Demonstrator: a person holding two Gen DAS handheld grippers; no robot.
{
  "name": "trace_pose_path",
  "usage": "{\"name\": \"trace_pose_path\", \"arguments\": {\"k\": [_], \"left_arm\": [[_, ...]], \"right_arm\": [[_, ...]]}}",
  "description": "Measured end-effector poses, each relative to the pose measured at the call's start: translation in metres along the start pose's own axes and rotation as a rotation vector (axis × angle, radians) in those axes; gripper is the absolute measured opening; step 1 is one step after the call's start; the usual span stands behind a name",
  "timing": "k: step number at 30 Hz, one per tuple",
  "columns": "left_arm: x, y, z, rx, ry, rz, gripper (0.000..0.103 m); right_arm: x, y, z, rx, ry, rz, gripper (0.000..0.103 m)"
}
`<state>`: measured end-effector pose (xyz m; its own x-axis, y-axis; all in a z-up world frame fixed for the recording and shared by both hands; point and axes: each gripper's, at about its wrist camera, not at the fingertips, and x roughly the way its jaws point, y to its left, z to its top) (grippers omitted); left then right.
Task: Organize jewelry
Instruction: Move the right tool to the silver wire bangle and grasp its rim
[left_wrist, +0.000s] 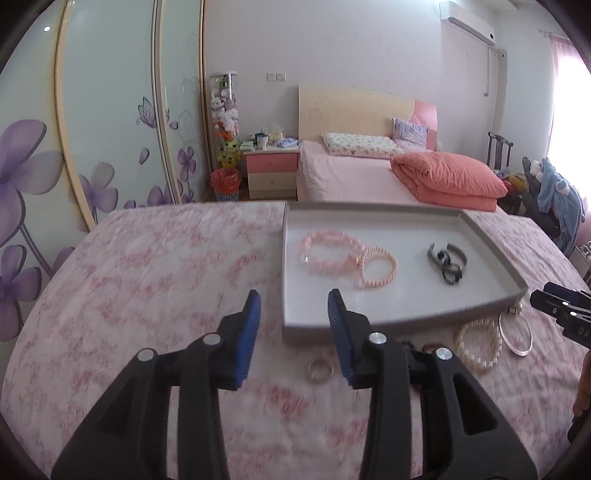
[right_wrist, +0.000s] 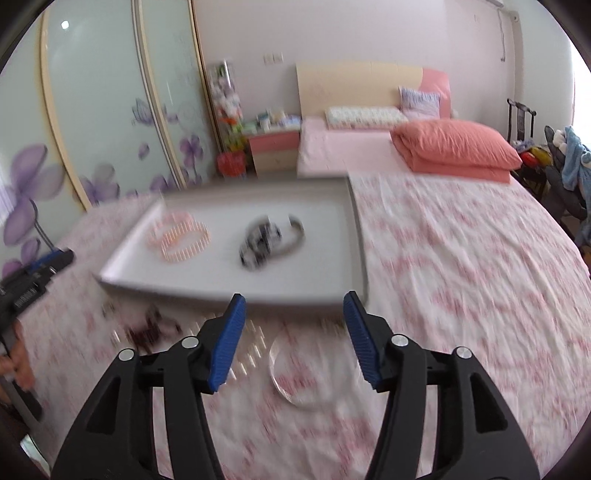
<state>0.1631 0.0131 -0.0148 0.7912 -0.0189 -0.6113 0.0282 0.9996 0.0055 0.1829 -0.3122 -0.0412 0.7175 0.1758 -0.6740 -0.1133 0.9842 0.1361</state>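
A grey tray (left_wrist: 406, 318) lies on the pink floral cloth and holds pink bead bracelets (left_wrist: 332, 251), a pink pearl bracelet (left_wrist: 378, 266) and dark jewelry (left_wrist: 448, 260). In front of it on the cloth lie a silver ring (left_wrist: 320, 370), a white pearl bracelet (left_wrist: 478, 345) and a clear bangle (left_wrist: 516, 334). My left gripper (left_wrist: 293, 306) is open and empty by the tray's near left corner. My right gripper (right_wrist: 293, 310) is open and empty above the clear bangle (right_wrist: 310, 373). The tray (right_wrist: 221, 291) and dark beads (right_wrist: 147, 332) look blurred there.
The right gripper's tip (left_wrist: 557, 304) enters the left wrist view at the right edge; the left gripper (right_wrist: 33, 277) shows at the left of the right wrist view. Behind the table are a bed (left_wrist: 351, 177), a nightstand (left_wrist: 272, 173) and wardrobe doors (left_wrist: 92, 129).
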Motion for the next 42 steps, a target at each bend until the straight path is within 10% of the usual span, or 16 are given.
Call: {"name": "trace_pose_path", "arguments": {"k": [17,42], "left_arm": [[-0.002,0.0,-0.037,0.024,0.092,-0.044,0.059],[-0.002,-0.038,-0.053,0.116,0.157,-0.146,0.058]], "right_arm": [[0.037,-0.001,-0.034,-0.039,0.177,-0.091,0.085],[0.011,0.009,-0.054,-0.109,0.169,-0.033,0.07]]}}
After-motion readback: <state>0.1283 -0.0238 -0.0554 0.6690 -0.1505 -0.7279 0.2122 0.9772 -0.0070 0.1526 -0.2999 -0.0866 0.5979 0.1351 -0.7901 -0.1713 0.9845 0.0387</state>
